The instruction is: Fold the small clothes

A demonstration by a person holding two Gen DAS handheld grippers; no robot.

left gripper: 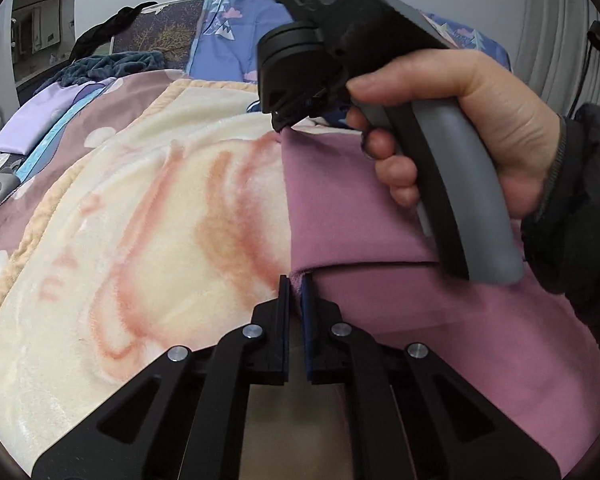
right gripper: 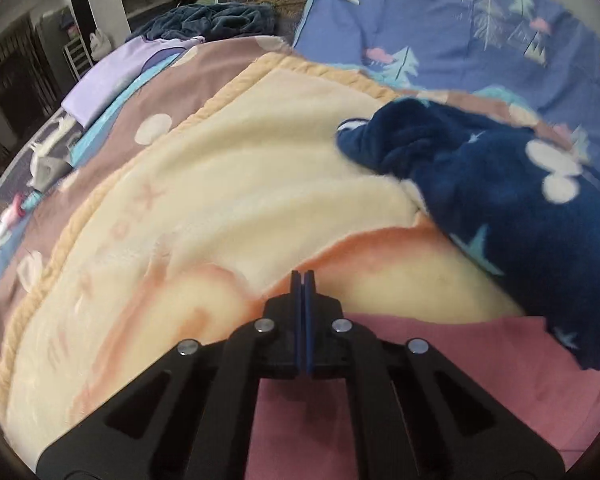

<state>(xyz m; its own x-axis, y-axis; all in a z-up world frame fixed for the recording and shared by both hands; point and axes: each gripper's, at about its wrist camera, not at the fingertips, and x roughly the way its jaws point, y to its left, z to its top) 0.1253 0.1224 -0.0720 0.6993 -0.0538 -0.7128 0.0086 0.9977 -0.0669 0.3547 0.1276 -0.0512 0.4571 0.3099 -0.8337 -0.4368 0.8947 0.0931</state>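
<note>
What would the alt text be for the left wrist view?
Left gripper pinches the near corner of a pink garment lying on a cream blanket. A hand holds the right gripper, pinching its far corner.

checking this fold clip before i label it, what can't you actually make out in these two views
- Pink garment: its full shape. In the left wrist view the hand and the right gripper cover its upper part; the picture's edge cuts off the rest.
- Whether the right gripper pinches fabric: in the right wrist view its fingers meet, with no cloth visible between them.
- Dark blue fleece garment: blurred, bunched, type unclear.
- Shelf items, top left of both views: too small.
</note>
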